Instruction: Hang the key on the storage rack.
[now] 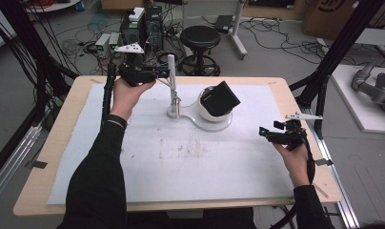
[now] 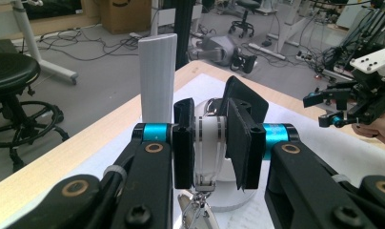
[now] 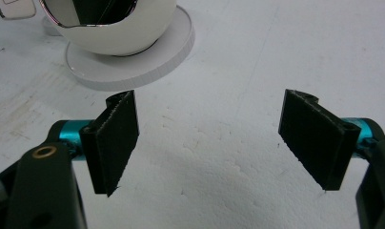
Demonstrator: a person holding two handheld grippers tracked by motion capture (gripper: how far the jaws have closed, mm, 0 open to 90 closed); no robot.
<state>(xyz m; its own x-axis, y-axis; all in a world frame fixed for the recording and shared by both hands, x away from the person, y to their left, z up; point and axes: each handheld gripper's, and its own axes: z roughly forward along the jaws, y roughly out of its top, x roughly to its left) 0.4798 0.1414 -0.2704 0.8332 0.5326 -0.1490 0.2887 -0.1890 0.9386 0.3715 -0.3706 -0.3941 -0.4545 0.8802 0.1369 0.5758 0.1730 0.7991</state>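
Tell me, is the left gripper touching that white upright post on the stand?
Touching. In the left gripper view, the left gripper has both jaws pressed against the white post, with no gap on either side.

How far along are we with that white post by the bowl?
Done: the left claw is shut on the white post, which stands upright. In hand: holding it. Left: whatever follows; the right claw waits open over the mat, near the white bowl.

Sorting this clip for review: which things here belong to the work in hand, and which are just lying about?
In the job:
left gripper, closed around the white upright post
its stand base
white round device with a black box
right gripper, open over the white mat

Lying about:
black stool
floor cables
cardboard box
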